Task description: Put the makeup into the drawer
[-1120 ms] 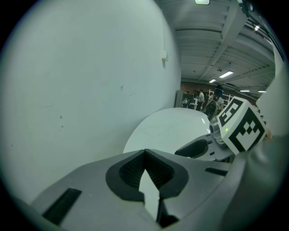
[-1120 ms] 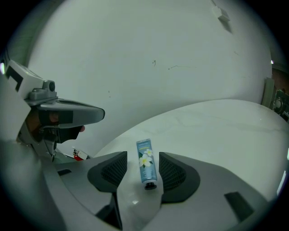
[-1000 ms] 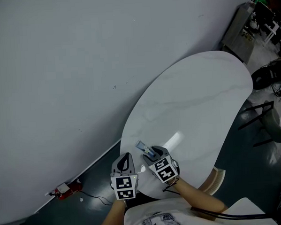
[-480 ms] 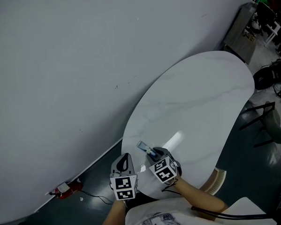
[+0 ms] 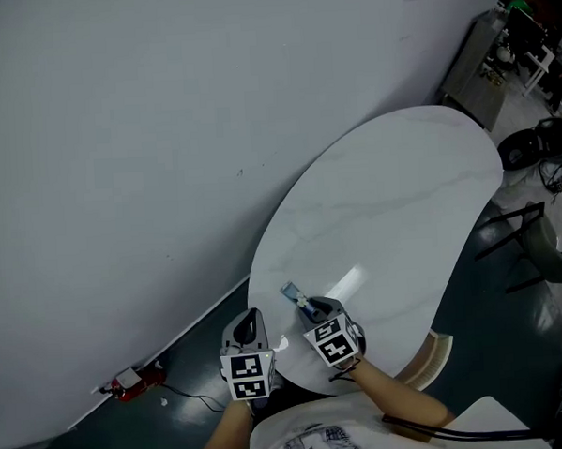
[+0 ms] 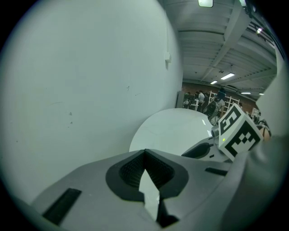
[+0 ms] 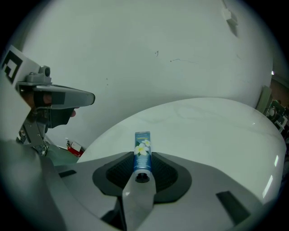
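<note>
— Where is the makeup now?
— The blue tube (image 7: 142, 149) is at the near edge of the white table (image 5: 402, 194), between the jaws of the right gripper (image 7: 143, 154). They have just been closing and now pinch it.
— And its long axis?
— Along the jaws, cap toward the hand. The left gripper (image 6: 144, 153), just beside, is pressed together, empty. I see no drawer.
</note>
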A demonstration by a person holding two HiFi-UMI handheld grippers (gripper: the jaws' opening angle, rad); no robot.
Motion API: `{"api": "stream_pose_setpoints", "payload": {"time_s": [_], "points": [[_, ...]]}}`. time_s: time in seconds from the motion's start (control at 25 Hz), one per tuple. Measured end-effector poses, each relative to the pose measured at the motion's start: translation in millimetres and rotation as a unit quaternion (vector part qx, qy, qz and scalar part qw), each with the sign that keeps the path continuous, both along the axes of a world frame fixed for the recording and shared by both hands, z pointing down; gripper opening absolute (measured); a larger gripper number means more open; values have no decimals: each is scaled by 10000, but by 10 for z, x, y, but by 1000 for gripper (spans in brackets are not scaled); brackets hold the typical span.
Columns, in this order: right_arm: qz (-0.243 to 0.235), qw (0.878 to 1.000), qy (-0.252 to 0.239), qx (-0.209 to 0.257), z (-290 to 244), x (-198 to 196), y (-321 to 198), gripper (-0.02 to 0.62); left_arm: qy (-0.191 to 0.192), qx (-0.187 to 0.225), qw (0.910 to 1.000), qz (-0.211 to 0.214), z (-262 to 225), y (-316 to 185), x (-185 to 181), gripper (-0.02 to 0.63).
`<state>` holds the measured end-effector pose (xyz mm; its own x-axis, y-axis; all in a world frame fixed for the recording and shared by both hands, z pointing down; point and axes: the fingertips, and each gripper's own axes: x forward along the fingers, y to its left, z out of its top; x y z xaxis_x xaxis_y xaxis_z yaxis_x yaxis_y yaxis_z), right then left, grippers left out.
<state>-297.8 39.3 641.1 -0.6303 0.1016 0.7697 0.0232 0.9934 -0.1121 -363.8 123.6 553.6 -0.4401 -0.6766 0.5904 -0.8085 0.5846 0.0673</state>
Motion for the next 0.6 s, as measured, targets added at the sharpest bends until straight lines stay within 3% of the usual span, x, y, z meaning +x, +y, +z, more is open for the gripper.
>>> {"api": "stream_pose_setpoints", "payload": {"time_s": [0.6], "points": [[815,9966,-55,79,-182,528,160,130,48,84,9982,585,-99,201,309,17]]}}
